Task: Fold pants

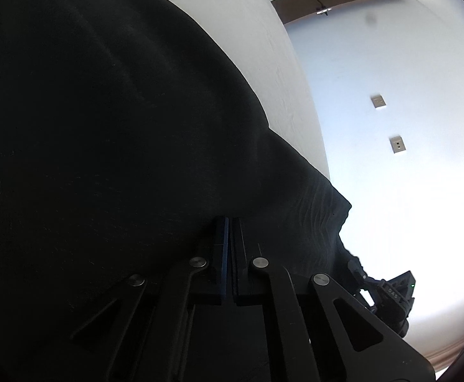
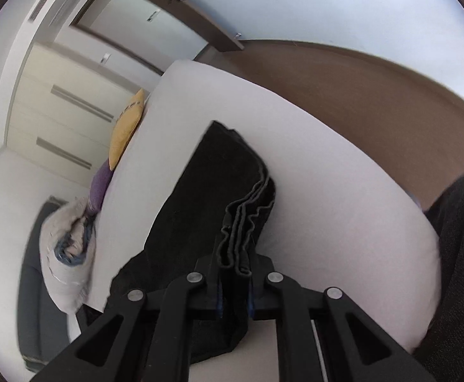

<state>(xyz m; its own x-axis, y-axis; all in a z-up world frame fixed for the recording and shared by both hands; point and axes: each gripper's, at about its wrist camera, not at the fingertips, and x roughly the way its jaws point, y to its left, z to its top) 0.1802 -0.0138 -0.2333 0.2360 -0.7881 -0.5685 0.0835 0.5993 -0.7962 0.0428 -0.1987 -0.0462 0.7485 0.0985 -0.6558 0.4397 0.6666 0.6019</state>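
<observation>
The black pants fill most of the left wrist view, draped over the white bed. My left gripper is shut on the pants' edge, fingers pressed together on the cloth. In the right wrist view the pants lie folded in layers on the white bed. My right gripper is shut on the stacked hems, several layered edges bunched between its fingers. The other gripper's body shows at the lower right of the left wrist view, at the pants' far corner.
A yellow pillow, a purple pillow and a rumpled white duvet lie at the bed's left side. A white wardrobe stands behind. A white wall with two sockets is to the right. Brown floor lies beyond the bed.
</observation>
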